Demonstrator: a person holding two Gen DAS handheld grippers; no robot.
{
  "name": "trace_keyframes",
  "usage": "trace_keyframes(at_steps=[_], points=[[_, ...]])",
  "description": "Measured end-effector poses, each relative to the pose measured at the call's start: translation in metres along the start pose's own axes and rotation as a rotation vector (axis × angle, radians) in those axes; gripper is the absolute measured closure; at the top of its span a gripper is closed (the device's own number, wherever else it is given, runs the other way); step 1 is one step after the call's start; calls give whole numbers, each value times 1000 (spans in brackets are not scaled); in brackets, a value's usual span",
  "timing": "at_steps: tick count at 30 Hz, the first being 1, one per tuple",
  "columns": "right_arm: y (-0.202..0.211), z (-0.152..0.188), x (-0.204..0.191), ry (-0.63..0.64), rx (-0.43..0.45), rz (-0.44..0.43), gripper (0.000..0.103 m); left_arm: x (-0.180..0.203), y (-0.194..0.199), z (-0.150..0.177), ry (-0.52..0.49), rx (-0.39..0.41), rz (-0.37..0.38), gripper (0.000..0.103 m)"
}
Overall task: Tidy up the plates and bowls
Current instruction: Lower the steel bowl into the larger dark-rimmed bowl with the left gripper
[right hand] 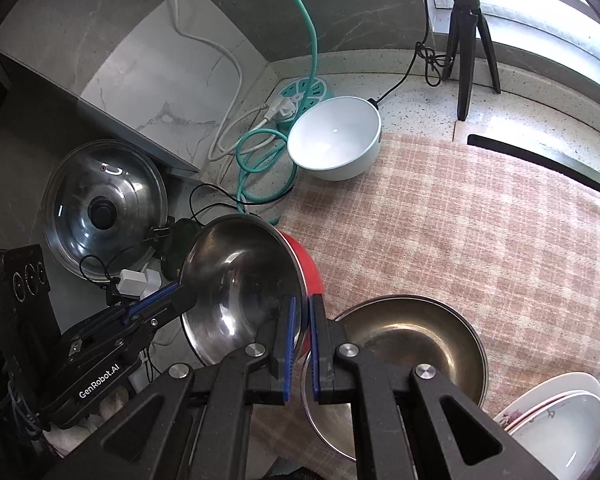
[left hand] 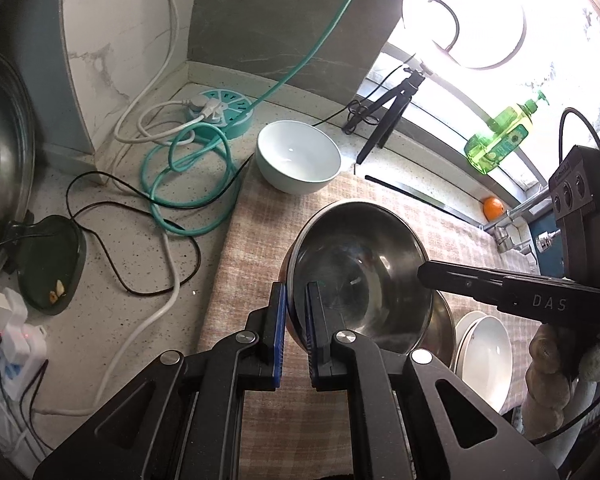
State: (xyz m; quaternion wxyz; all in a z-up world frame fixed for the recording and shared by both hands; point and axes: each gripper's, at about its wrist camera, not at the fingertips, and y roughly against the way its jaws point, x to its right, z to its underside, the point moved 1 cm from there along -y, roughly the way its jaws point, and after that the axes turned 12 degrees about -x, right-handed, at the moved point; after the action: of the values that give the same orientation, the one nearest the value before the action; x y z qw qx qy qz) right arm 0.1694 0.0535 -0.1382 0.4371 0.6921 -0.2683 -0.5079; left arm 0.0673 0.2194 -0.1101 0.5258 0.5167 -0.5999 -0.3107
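While both views show the steel bowl (left hand: 360,276), only the right wrist shows its red outside (right hand: 306,268)

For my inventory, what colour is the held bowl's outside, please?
Red outside on the steel bowl, clearest in the right wrist view.

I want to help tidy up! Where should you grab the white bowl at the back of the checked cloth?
Grab the white bowl by its thin rim, one finger inside and one outside. It sits upright and open with nothing in it, so come down from above on the near side. The teal cable crowds the far-left side.
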Motion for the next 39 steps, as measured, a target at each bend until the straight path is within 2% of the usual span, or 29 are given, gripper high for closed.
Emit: trace_keyframes(at_steps=[9, 21, 39], points=[[28, 22, 23, -51, 40, 12, 97, 34, -5, 2, -86, -26, 18, 95], [41, 56, 59, -135, 55, 14, 96, 73, -20, 15, -178, -77, 31, 95], [20, 80, 77, -187, 22, 20, 97, 78, -51, 29, -214, -165, 4, 95]])
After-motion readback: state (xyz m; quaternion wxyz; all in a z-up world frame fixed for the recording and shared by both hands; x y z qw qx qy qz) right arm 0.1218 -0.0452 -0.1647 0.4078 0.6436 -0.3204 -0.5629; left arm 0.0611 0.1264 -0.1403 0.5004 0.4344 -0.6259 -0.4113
